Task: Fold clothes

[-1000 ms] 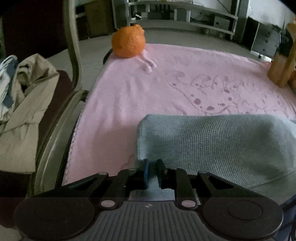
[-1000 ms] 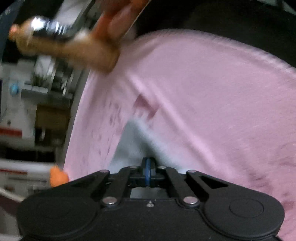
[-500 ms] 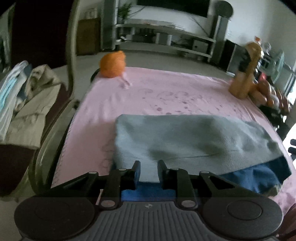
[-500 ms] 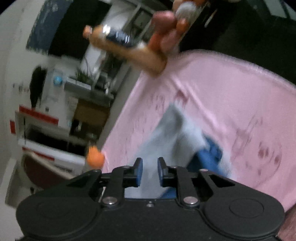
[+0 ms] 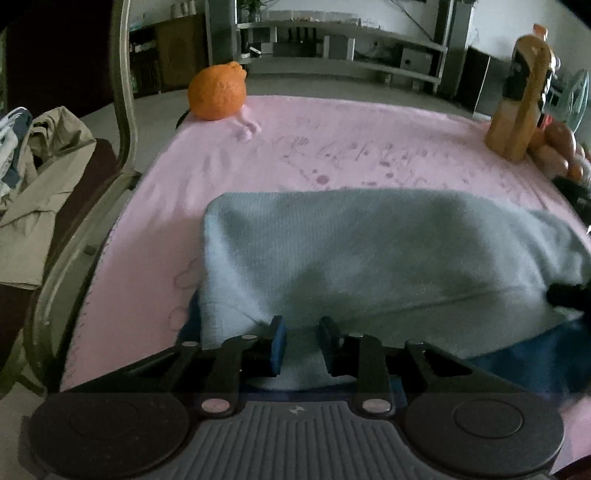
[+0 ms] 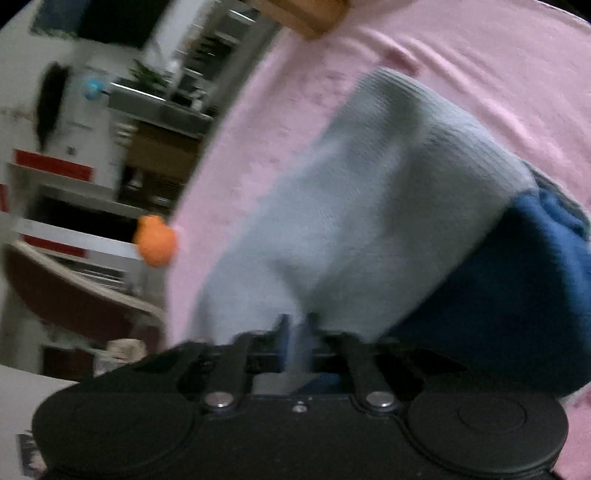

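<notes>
Here we are over the desk (image 5: 332, 122), draped in a pink cloth (image 5: 362, 155) with a faint printed pattern, and right in the middle lies the garment: a grey-blue knitted sweater (image 5: 351, 258) with a dark blue band (image 5: 535, 358) showing at its near edge on the right. The left claw (image 5: 300, 341) sits low at the sweater's near edge, its jaws opening, a fold of the grey knit lying in the gap between them; the blue pad on the left finger is plain to see and does not look pressed on the cloth. Over to the right wrist view, tilted and smeared with blur: the right claw (image 6: 297, 334) is down at the near edge of the same sweater (image 6: 369, 206), jaws drawn close with a pinch of pale knit caught between them, the dark blue band (image 6: 517, 302) bunched just to its right. At the far left corner of the desk rests an orange fruit (image 5: 217, 92). At the far right stands a tall brown bottle (image 5: 524, 96), with some brownish round things just beside it, too dim to name. Off the left side, a chair frame (image 5: 122, 122) curves past, and a heap of beige clothing (image 5: 40, 177) lies on the seat beyond it. Shelving (image 5: 343, 33) runs along the back wall.
</notes>
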Available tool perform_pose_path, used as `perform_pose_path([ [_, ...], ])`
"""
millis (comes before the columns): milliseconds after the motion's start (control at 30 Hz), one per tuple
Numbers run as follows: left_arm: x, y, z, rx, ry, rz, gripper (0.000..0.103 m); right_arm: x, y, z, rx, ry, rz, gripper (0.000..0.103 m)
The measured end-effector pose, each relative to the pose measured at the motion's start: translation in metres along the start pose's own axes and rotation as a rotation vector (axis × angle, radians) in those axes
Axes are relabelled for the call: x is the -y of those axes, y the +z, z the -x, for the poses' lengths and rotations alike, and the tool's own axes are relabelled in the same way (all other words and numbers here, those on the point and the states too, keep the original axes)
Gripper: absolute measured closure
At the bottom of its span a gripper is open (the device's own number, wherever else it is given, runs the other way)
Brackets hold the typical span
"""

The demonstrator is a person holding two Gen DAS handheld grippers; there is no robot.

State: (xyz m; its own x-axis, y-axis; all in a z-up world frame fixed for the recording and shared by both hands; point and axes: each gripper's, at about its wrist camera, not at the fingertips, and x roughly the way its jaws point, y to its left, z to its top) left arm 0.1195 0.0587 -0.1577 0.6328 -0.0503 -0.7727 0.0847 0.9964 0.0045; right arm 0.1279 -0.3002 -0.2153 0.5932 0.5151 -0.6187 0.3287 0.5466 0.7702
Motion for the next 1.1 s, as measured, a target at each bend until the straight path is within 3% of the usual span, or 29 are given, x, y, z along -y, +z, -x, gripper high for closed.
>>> perform_pose_path([
  [167, -0.015, -0.014, 0.013, -0.011, 0.019, -0.018, 0.083, 0.023, 0.001, 0.053, 0.17, -0.184, -0.051, 0.103],
  [300, -0.023, -0.024, 0.036, 0.006, 0.011, -0.006, 0.084, 0.042, -0.001, 0.097, 0.236, -0.182, -0.082, 0.103],
  [400, -0.019, -0.03, 0.054, 0.046, -0.04, 0.0, 0.083, 0.045, -0.015, 0.123, 0.257, -0.135, -0.059, 0.095],
  [500, -0.005, -0.032, 0.066, 0.08, -0.098, -0.021, 0.081, 0.044, -0.032, 0.135, 0.241, -0.056, -0.047, 0.088],
  [633, 0.018, -0.028, 0.062, 0.102, -0.109, -0.068, 0.079, 0.017, -0.04, 0.112, 0.156, -0.011, 0.064, 0.088],
  [733, 0.025, -0.026, 0.054, 0.09, -0.125, -0.053, 0.079, -0.007, -0.044, 0.09, 0.102, 0.022, 0.172, 0.088],
  [800, 0.026, -0.025, 0.042, 0.05, -0.095, -0.048, 0.08, -0.017, -0.045, 0.076, 0.06, 0.063, 0.199, 0.088],
  [900, 0.024, -0.031, 0.017, -0.079, -0.008, -0.068, 0.077, -0.016, -0.043, 0.055, 0.023, -0.011, 0.175, 0.088],
  [933, 0.024, -0.033, 0.018, -0.087, 0.008, -0.093, 0.075, -0.012, -0.042, 0.05, 0.015, -0.055, 0.152, 0.09],
  [1000, 0.025, -0.038, 0.023, -0.082, 0.033, -0.151, 0.075, -0.001, -0.042, 0.044, -0.023, -0.144, 0.109, 0.103],
  [1100, 0.018, -0.045, 0.032, -0.078, 0.044, -0.174, 0.073, 0.007, -0.042, 0.058, -0.019, -0.151, 0.089, 0.103],
])
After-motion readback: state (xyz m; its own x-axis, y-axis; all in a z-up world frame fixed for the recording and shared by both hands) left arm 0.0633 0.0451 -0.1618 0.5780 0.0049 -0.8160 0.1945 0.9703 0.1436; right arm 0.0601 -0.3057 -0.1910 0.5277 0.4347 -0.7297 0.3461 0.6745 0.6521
